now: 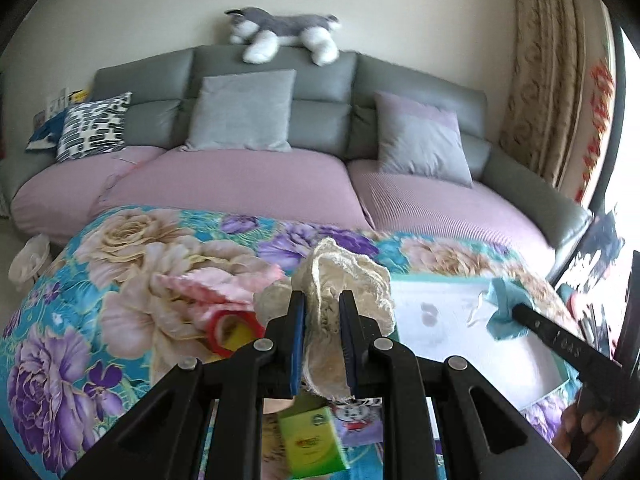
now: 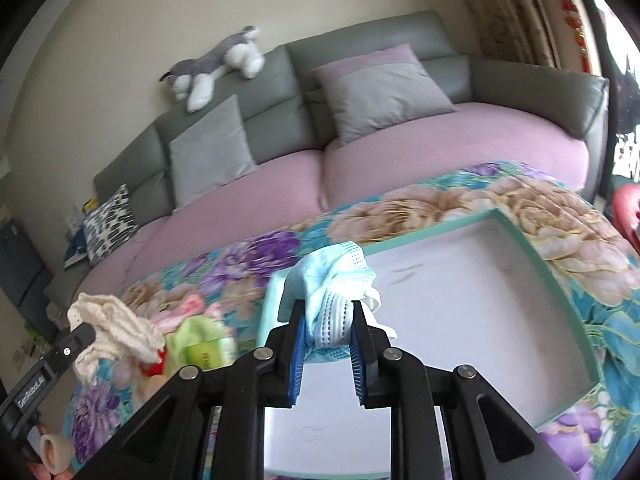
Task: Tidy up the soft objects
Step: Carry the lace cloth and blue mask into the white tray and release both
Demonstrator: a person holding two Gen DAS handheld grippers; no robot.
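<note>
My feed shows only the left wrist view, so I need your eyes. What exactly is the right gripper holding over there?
Observer: The right gripper is shut on a light blue cloth with white dotted mesh edging.
Operator: Is that cloth over the tray yet?
Observer: It hangs above the near left corner of the white tray, apart from its floor.
Operator: Anything in the tray already?
Observer: No objects; the floor bears only faint smudges.
Operator: Anything beyond the tray's far right side?
Observer: A red item shows at the picture's right edge, too cropped to identify.
</note>
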